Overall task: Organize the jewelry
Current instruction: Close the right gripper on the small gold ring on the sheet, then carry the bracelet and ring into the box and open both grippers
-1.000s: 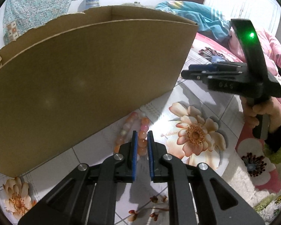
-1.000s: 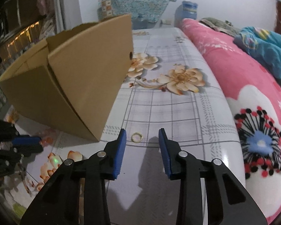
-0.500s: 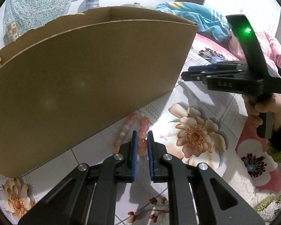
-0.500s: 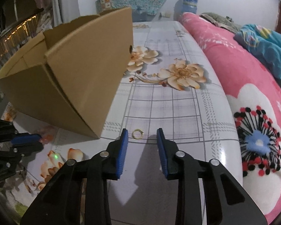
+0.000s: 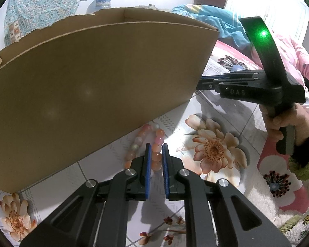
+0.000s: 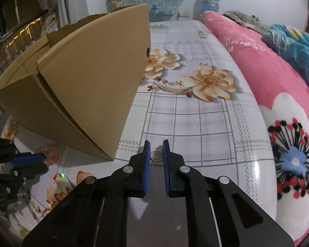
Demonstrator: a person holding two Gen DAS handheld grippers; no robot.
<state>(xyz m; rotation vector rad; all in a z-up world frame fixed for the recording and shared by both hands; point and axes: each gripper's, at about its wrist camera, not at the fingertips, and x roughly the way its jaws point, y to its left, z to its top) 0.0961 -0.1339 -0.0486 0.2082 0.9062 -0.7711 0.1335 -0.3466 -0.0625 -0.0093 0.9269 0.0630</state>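
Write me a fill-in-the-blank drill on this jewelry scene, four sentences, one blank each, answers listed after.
1. The left gripper has its fingers closed on a bracelet made of round ____.
2. Between the fingers of the right gripper lies a small gold ____.
3. The open box standing beside both pieces of jewelry is made of ____.
4. The tablecloth shows a grid of lines and printed ____.

Missing words: beads; ring; cardboard; flowers

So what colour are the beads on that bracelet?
Peach, pink and milky white beads on the bracelet, clearest in the left wrist view.
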